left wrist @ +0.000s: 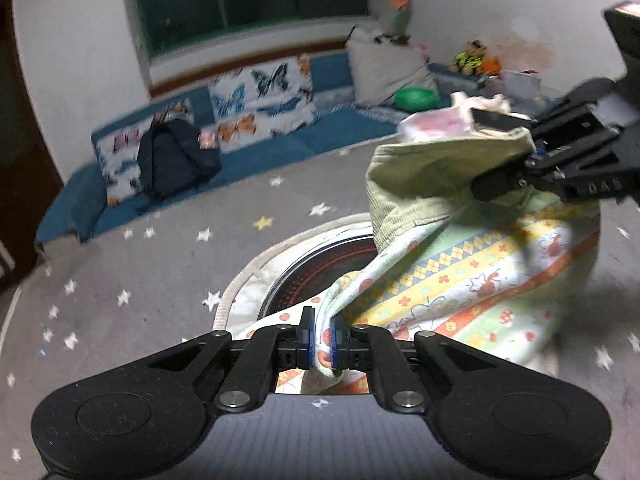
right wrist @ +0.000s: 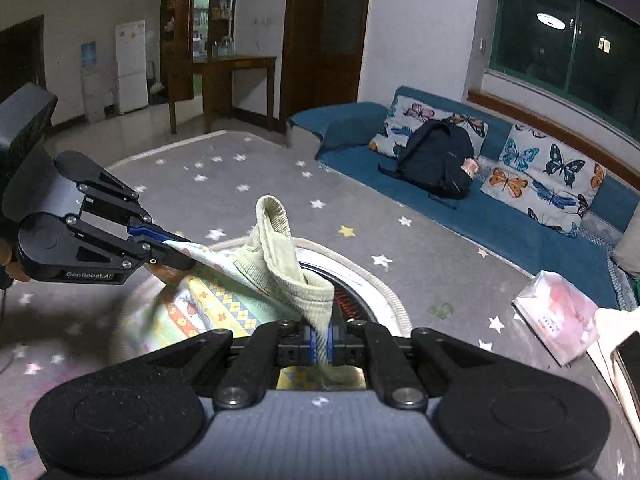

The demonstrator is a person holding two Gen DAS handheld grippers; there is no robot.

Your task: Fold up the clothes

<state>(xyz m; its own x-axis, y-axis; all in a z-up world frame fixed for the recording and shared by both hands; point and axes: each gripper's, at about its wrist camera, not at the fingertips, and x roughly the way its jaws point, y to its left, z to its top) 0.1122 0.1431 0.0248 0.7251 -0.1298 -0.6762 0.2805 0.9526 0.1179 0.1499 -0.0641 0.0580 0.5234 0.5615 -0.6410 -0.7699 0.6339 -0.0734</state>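
The garment is pale green corduroy outside, lined with yellow, orange and green cartoon stripes. Grey carpet bears white and yellow stars. Blue sofa holds butterfly-print cushions.

two hand-held grippers, both of matte black plastic. the left gripper has a wide body with a round raised disc at each side, angled link arms joined by silver screws, and blue pads on the inner faces of its two fingers. a small white crosshair mark sits at the centre of its grey, finely ribbed top plate. the right gripper is built the same way. seen from the side in the right wrist view, the left one carries white lettering reading "genrobot.ai" and a boxy black block behind its body.
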